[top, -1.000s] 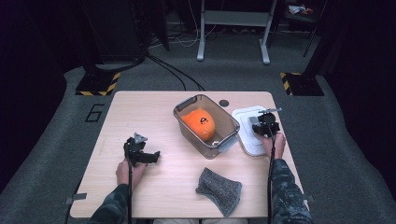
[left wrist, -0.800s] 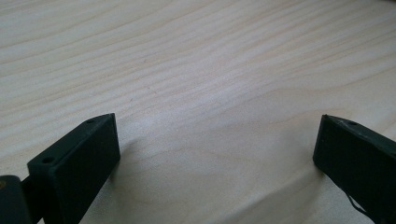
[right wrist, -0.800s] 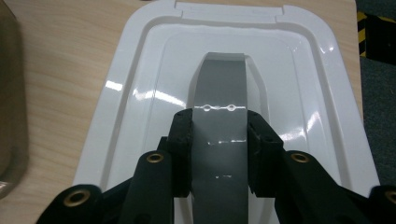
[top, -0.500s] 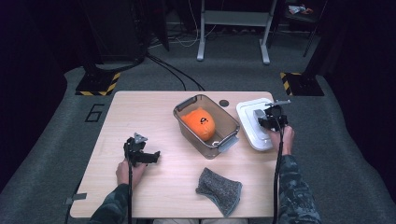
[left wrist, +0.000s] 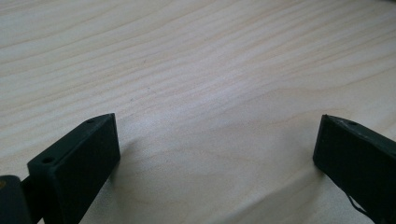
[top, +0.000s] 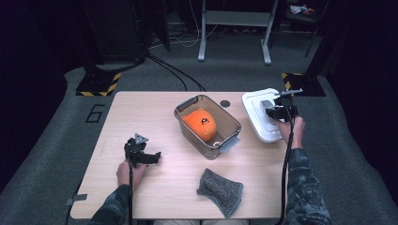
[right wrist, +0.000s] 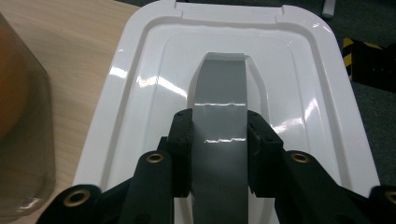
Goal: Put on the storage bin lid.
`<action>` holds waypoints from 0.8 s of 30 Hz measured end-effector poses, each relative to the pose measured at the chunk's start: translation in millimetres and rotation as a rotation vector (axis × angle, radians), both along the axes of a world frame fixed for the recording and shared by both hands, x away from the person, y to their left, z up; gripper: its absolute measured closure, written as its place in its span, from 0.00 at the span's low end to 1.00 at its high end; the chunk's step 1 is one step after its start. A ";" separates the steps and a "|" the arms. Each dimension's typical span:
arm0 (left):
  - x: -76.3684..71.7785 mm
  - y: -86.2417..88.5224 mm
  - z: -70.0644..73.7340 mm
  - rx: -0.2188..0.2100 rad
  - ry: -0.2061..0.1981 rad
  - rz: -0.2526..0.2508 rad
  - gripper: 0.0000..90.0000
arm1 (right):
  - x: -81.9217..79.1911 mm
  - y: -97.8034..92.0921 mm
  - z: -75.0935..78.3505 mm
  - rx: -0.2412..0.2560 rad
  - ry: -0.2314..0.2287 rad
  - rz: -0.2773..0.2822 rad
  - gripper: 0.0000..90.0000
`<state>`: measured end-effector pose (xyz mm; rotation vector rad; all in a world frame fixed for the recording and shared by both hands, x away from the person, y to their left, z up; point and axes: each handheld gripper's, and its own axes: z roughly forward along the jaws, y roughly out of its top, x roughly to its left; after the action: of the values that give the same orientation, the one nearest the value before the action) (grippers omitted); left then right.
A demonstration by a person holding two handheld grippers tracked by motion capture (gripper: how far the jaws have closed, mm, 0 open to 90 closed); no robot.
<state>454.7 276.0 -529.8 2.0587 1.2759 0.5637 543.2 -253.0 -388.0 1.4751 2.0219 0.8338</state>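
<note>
The right claw point(right wrist: 219, 154) is clamped on the grey handle point(right wrist: 219, 116) of the white lid point(right wrist: 140, 93), so a straight, level lift should work best, while the left claw point(left wrist: 215, 158) rests wide apart on the desk point(left wrist: 196, 60).

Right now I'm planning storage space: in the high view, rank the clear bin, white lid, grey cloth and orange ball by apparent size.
1. Clear bin
2. White lid
3. Grey cloth
4. Orange ball
The cloth and ball look close; the ball lies inside the bin.

One camera looks down from above the table point(top: 155, 112). Another rides low over bare wood point(left wrist: 210, 93). The third sits close over the white lid point(right wrist: 140, 84), which also shows in the high view.
</note>
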 end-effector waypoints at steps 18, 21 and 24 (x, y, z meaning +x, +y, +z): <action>-0.1 0.2 0.5 0.003 0.006 -0.002 0.00 | -5.0 17.6 42.6 0.040 -0.006 0.086 0.74; 0.0 -0.1 0.0 0.000 0.000 0.001 0.00 | -7.1 25.1 46.8 0.032 -0.013 0.108 0.74; -0.1 -0.1 0.0 -0.001 0.000 0.001 0.00 | -9.4 31.6 51.0 0.034 -0.012 0.121 0.74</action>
<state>454.7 275.9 -529.9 2.0578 1.2767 0.5634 533.8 -221.4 -337.0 1.3728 2.1145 0.9276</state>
